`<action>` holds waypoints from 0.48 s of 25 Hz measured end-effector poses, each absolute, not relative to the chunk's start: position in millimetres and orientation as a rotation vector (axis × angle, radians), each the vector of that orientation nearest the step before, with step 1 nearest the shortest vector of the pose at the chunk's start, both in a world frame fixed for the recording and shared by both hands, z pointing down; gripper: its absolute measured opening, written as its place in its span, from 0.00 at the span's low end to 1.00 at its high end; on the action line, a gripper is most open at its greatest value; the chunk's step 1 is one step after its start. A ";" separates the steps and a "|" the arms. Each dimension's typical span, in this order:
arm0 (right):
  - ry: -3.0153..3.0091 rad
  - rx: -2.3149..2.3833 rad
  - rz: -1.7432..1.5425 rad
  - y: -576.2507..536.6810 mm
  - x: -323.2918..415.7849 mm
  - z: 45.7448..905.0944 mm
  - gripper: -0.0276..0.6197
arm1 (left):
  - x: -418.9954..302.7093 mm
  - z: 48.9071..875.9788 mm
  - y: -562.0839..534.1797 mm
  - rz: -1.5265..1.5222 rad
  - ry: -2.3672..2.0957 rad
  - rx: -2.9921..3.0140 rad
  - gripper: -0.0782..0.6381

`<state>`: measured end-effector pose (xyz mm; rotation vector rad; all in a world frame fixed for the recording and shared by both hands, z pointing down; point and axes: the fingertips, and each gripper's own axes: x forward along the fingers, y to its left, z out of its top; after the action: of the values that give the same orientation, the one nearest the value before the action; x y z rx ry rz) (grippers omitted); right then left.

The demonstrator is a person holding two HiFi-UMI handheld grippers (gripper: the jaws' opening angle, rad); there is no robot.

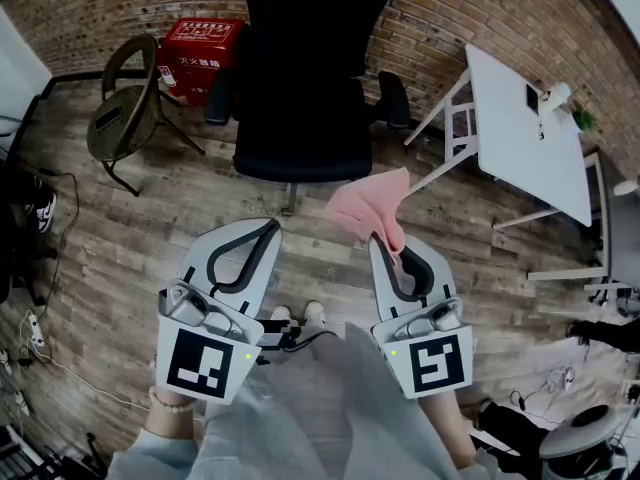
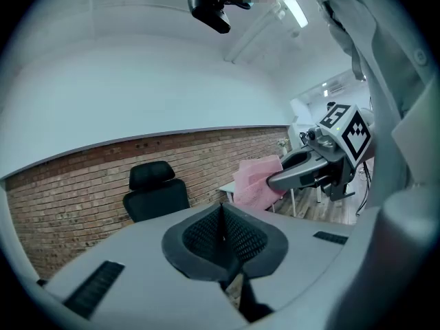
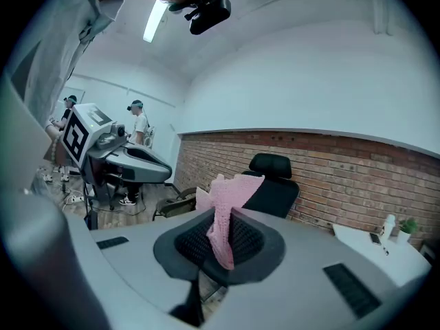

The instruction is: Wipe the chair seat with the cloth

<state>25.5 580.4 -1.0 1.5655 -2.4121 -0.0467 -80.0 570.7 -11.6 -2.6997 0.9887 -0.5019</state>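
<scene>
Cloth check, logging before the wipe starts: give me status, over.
Left gripper shut, empty. Right gripper shut on pink cloth, held off the black chair seat, not yet wiping. Nothing seen in the way.

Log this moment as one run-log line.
left gripper: shut, empty | right gripper: shut on pink cloth | chair seat: not touched

The pink cloth (image 1: 370,206) is soft and crumpled. The right gripper (image 1: 392,246) pinches it up in the air, near the black chair (image 1: 300,68). The chair seat (image 1: 300,150) is flat and dark.
</scene>
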 end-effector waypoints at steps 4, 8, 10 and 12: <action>-2.421 1.598 -0.022 574.0 21.0 -4.6 0.14 | -87.7 -15.5 564.8 -0.487 0.983 -2.689 0.13; -2.406 1.605 -0.048 572.2 10.8 -8.0 0.14 | -102.7 -19.3 561.1 -0.465 0.974 -2.675 0.13; -2.399 1.618 -0.065 571.6 6.5 -10.5 0.14 | -108.8 -21.7 558.6 -0.452 0.976 -2.667 0.13; -2.387 1.621 -0.071 572.0 4.1 -10.1 0.14 | -113.0 -23.2 556.7 -0.445 0.975 -2.662 0.13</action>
<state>4.1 572.0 -10.1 1.6215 -2.3868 -0.0713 -113.0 556.7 -23.2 -2.6615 0.9752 -0.4445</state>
